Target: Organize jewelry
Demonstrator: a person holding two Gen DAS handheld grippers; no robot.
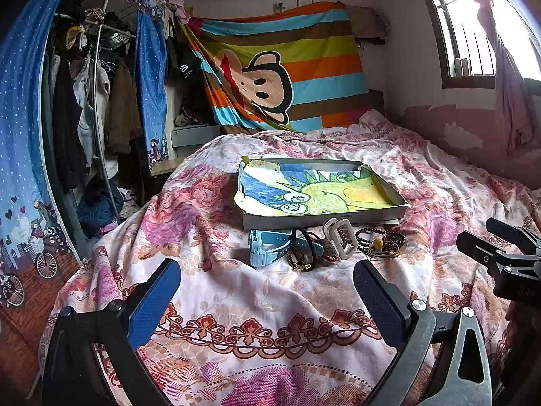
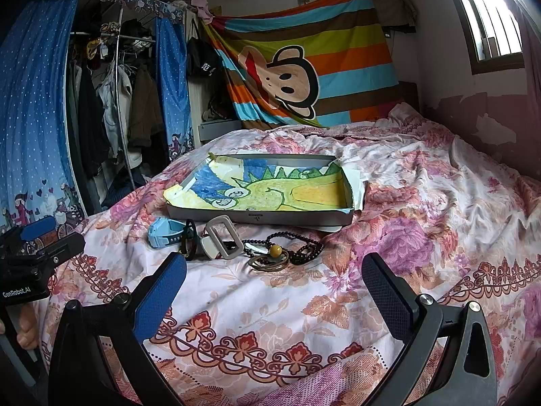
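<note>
A shallow grey tray [image 1: 324, 218] [image 2: 260, 217] lined with a child's crayon drawing lies on the floral bedspread. In front of it sits a small heap of jewelry: a light blue watch [image 1: 262, 248] [image 2: 164, 232], a dark bangle [image 1: 306, 248] [image 2: 189, 238], a white buckle piece [image 1: 341, 238] [image 2: 221, 237], and dark bead strands with an amber bead [image 1: 378, 243] [image 2: 275, 249]. My left gripper [image 1: 267, 284] hovers open just short of the heap, nothing between its fingers. My right gripper [image 2: 274, 279] is likewise open and empty, near the beads.
The bed's left edge drops off toward an open wardrobe with hanging clothes [image 1: 94, 111] [image 2: 111, 101]. A striped cartoon blanket [image 1: 280, 67] [image 2: 304, 61] hangs behind the bed. Each gripper shows at the side of the other's view, right gripper [image 1: 503, 260], left gripper [image 2: 37, 257].
</note>
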